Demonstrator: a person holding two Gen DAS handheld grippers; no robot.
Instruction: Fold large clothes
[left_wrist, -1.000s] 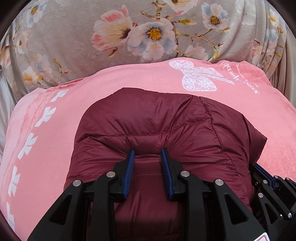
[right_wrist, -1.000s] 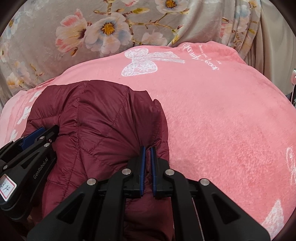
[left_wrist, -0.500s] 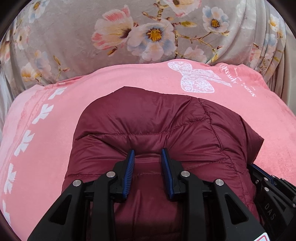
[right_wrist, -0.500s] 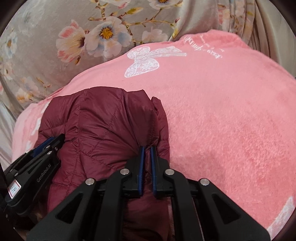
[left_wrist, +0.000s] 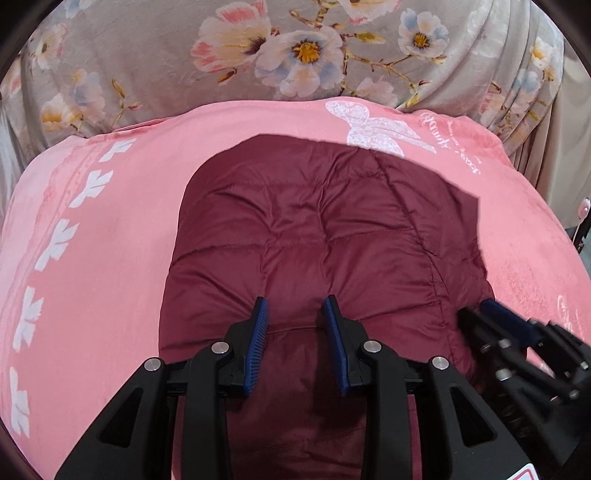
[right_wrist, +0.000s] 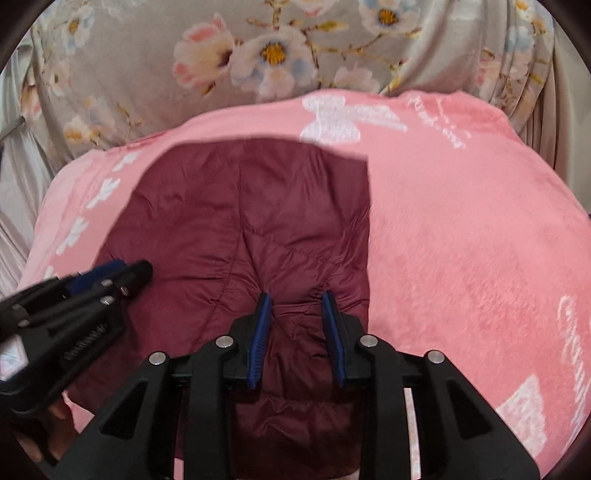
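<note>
A maroon quilted jacket lies spread on a pink blanket, with its far edge near the white butterfly print. My left gripper sits at the jacket's near edge, and puffy fabric is bunched between its blue pads. In the right wrist view the same jacket fills the middle. My right gripper is at its near right edge; its jaws are opening, and loose fabric still puckers between them. Each gripper shows in the other's view: the right gripper low on the right, the left gripper low on the left.
The pink blanket runs wide to the right of the jacket and shows white leaf prints on the left. Behind it hangs a grey floral cloth, which drapes in folds at the far right.
The jacket's top layer has spread forward and lies flatter, reaching the butterfly print. The right jaws, nearly closed on a thin fold before, now stand apart. The left jaws look about the same.
</note>
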